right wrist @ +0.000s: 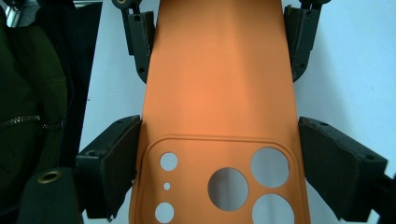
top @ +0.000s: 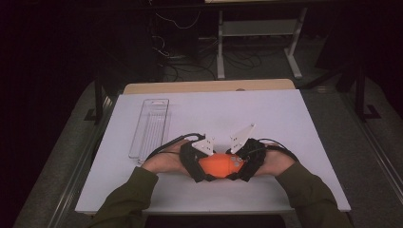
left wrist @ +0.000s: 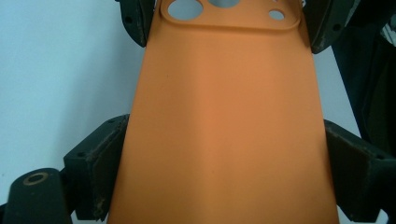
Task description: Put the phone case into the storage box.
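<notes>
**At the near edge of the table, two grippers clamp one orange phone case**

Toward the left of the white table (top: 285,114) lies a clear plastic tray (top: 150,127), long and narrow, running away from the person and well apart from the hands.

Just right of it, the left gripper (top: 197,164) comes in from the left on an olive-green sleeve (top: 126,199). In the left gripper view its two black jaws press against the long edges of the orange phone case (left wrist: 224,121), one on each side, spread only as wide as the case itself. It grips the plain end, and the camera cut-outs sit at the far end.

The case (top: 219,165) sits in the middle, near the front edge of the table, held between both grippers with its back face up. Whether it rests on the table or is lifted off it cannot be told.

To the right, the right gripper (top: 247,164) holds the other end. In the right gripper view its jaws close on the case (right wrist: 219,84) beside the round camera holes, and the left gripper's jaws grip the far end. A grey three-cornered plate tops each gripper, and black cables trail from both.
</notes>
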A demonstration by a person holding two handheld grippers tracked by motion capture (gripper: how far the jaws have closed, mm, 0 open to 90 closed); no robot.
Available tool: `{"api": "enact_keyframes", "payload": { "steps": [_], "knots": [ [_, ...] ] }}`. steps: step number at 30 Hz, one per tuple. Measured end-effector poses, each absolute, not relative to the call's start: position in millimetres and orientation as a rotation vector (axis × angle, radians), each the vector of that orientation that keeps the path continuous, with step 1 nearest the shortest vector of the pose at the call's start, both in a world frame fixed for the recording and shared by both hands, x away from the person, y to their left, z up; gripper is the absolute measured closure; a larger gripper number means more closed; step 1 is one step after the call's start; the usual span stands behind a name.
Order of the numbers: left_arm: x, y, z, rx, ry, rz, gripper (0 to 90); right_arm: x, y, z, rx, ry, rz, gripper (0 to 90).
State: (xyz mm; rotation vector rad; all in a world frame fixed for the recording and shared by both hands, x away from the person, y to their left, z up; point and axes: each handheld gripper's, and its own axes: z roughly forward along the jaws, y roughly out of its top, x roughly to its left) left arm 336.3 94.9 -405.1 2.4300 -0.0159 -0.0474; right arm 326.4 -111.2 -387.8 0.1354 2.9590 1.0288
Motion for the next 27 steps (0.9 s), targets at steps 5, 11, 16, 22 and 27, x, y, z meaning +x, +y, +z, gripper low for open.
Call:
{"api": "enact_keyframes", "payload": {
  "steps": [5,11,16,22,27],
  "knots": [
    [337.1,95.3,-404.7,2.444,-0.032,-0.049,12.9,327.0,-110.9,-388.0,0.120,2.951,1.038,15.2],
    [337.0,95.5,-404.0,2.444,-0.037,-0.053,13.5,327.0,-110.8,-387.8,0.119,2.955,1.044,15.2],
    [337.2,95.7,-403.7,2.442,-0.036,-0.055,14.0,327.1,-110.9,-387.7,0.116,2.954,1.046,15.1],
    [336.4,96.5,-401.7,2.432,-0.036,-0.052,14.8,326.2,-112.1,-386.5,0.132,2.953,1.052,14.6],
    [335.4,96.8,-399.6,2.435,-0.035,-0.051,15.1,325.3,-113.3,-385.5,0.143,2.949,1.053,14.2]
  ]
}}
